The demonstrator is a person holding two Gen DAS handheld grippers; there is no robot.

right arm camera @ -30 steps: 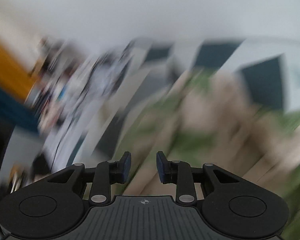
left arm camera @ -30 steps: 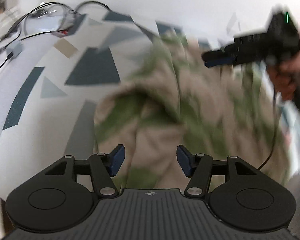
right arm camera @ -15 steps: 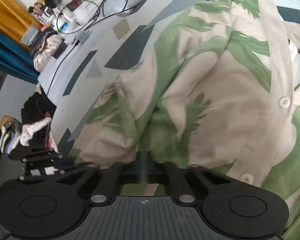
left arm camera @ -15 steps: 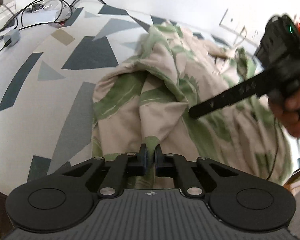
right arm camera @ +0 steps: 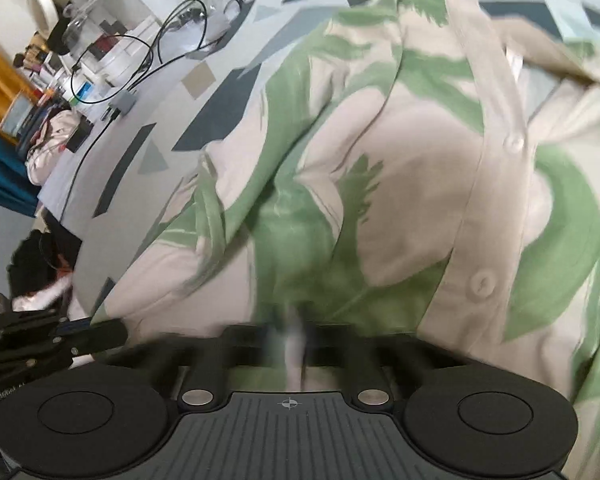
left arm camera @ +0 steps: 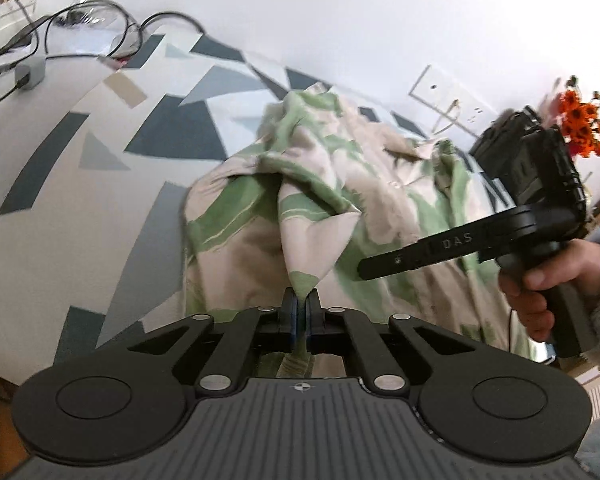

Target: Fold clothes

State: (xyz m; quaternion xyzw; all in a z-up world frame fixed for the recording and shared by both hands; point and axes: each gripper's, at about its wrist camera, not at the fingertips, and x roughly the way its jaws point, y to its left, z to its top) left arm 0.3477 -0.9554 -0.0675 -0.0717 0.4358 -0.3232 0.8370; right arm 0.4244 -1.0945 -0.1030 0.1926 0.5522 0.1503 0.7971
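The cream-and-green shirt (left arm camera: 340, 208) lies crumpled on a geometric-patterned sheet (left arm camera: 100, 184). The left gripper (left arm camera: 299, 314) is clamped on a near fold; the right gripper (right arm camera: 290, 334) pinches cloth too. Black cables (left arm camera: 80, 32) lie far left, orange flowers (left arm camera: 584, 124) far right

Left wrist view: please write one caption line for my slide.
Left gripper, jaws shut on a corner of the green-and-beige shirt on the patterned bedsheet, with the hand-held right gripper reaching over it.
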